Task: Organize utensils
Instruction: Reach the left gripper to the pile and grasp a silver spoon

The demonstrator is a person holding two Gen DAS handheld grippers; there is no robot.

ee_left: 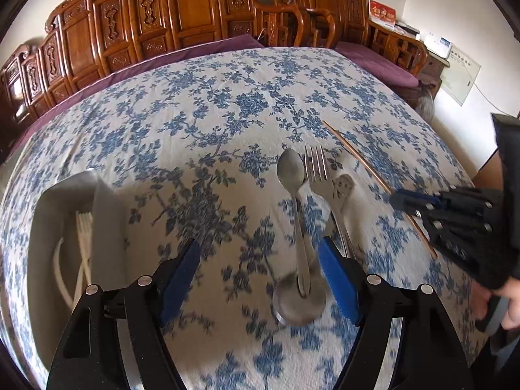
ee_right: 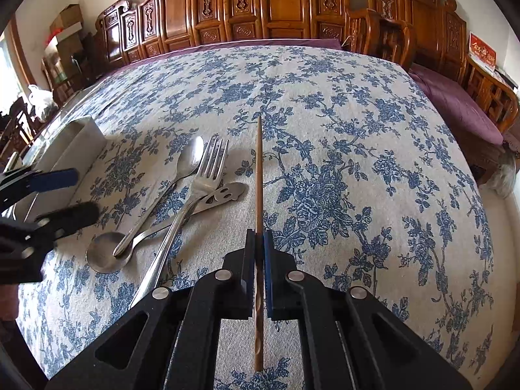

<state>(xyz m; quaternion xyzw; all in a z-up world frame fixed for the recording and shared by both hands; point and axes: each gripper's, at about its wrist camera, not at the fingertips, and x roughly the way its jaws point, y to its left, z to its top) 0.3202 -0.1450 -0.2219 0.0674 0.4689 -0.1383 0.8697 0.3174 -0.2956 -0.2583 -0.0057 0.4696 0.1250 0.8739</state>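
Taking the steel fork (ee_right: 208, 175) as landmark: far to its left stands a white rectangular holder (ee_left: 107, 208), its near end cut off by the picture edge in the left wrist view. Inside it lie pale plastic utensils (ee_left: 83, 230), a white fork head among them; the rest is hidden by the holder's wall and too washed out to name.

The left hand-held gripper (ee_left: 260, 279) hovers left of the fork over the blue-flowered cloth covering the surface (ee_right: 357, 130). Its blue-padded jaws stand wide, nothing pressed between them. Motion blur smears the cloth and the metal beneath.

Just left of the fork lies a dull grey steel spoon (ee_right: 185, 162), bowl towards the far side, its handle end resting in the round bowl of a steel ladle-like spoon (ee_right: 104, 256). That second spoon's handle (ee_right: 224, 193), flat with a cut-out face pattern, runs under the fork's neck and ends just right of it. The fork's handle crosses over towards the near side, its end hidden behind the right hand-held gripper's body.

Right of the fork, apart from it, a thin brown wooden chopstick (ee_right: 258, 178) points away, clamped between the nearly closed jaws of the right hand-held gripper (ee_right: 259, 237). Whether its far tip touches the cloth cannot be told. A hand (ee_left: 510, 302) grips that tool, mostly cut off.
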